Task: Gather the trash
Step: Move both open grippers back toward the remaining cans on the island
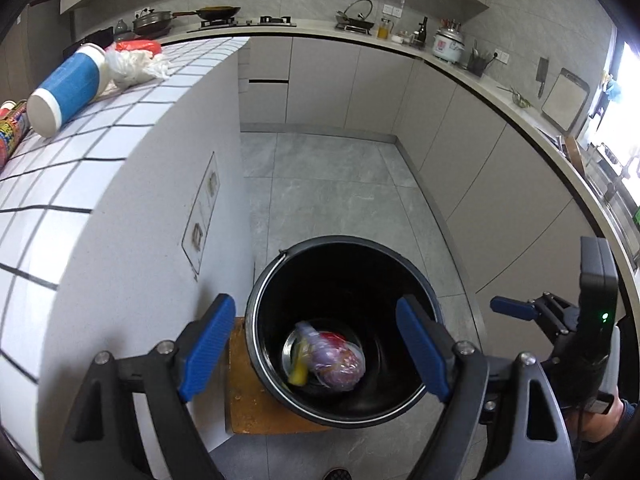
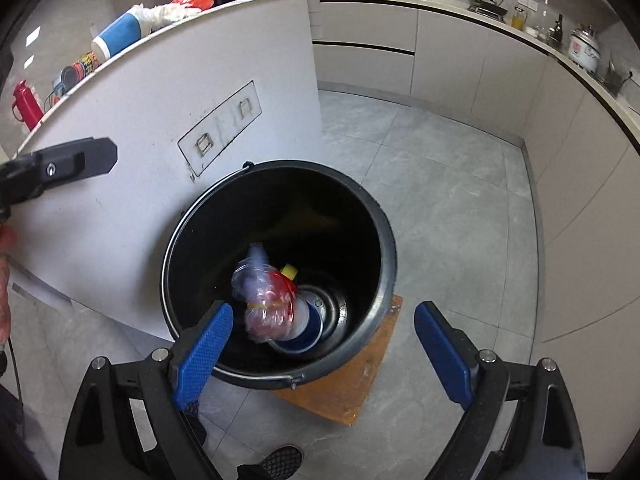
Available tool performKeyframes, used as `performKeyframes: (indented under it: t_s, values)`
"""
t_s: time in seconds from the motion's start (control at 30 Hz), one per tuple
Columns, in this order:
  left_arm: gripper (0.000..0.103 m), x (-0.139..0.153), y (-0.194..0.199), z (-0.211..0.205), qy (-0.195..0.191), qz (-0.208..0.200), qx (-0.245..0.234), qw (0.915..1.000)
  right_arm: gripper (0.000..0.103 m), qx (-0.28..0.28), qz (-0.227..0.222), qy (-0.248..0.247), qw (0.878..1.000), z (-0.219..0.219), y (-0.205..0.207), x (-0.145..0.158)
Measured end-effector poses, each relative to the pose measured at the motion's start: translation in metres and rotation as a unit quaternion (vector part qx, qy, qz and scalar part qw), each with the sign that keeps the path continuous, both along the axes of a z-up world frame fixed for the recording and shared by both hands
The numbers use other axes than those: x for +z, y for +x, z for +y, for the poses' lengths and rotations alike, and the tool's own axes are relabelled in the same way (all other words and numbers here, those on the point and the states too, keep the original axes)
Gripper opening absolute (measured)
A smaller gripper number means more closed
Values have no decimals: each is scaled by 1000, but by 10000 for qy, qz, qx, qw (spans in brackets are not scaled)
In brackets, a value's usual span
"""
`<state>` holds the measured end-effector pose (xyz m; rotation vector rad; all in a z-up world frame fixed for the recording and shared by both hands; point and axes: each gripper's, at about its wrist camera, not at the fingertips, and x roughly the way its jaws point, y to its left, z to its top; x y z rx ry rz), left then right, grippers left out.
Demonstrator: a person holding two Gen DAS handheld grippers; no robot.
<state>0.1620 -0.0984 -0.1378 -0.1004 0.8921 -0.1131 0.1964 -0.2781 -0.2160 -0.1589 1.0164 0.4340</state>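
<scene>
On the far left, the tiled counter (image 1: pixel 120 128) carries what looks like the remaining trash: a printed can (image 1: pixel 11 128) at the edge, a blue and white tub (image 1: pixel 70 88) lying on its side, a crumpled white plastic bag (image 1: pixel 134 64) touching it, and a red wrapper (image 1: pixel 136 45) behind. Next comes the left hand-held gripper (image 1: pixel 316 354), its blue pads spread wide with nothing between them. It hangs over the black bucket (image 1: pixel 400 408), which stands on a brown board (image 1: pixel 248 400) on the floor, just beside the counter's white side wall. Inside the bucket a clear plastic bag (image 1: pixel 336 364) stuffed with red and pale scraps is blurred (probably mid-fall), above a yellow-capped thing and a round metal lid at the bottom. To the right, the right hand-held gripper (image 2: pixel 320 354) is also wide open and empty, pointing down at the bucket's near rim.

Risks, as I judge them: the bag is light and crinkly, so it could catch on the rim or puff back up rather than settle. The left gripper sits low at the rim, and a careless lift could hook the bucket's wire handle (image 2: pixel 248 165) and tip it off the board. The tub on the counter lies on its round side near the edge; a nudge while reaching for the white bag could roll it onto the floor. That white bag is loose and may slip through the pads.
</scene>
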Motion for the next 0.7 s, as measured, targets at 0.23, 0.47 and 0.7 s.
performKeyframes:
  t_s: [0.23, 0.47, 0.7]
  values:
    - [85, 31, 2, -1, 96, -146, -5, 9998, 94, -337, -38, 167, 9993, -12, -4, 36]
    - [86, 57, -8, 16, 209, -328, 83, 9992, 94, -496, -204, 367, 9979, 2, -6, 69]
    - [86, 76, -28, 73, 219, -552, 506, 9970, 94, -257, -326, 372, 9984, 42, -13, 95]
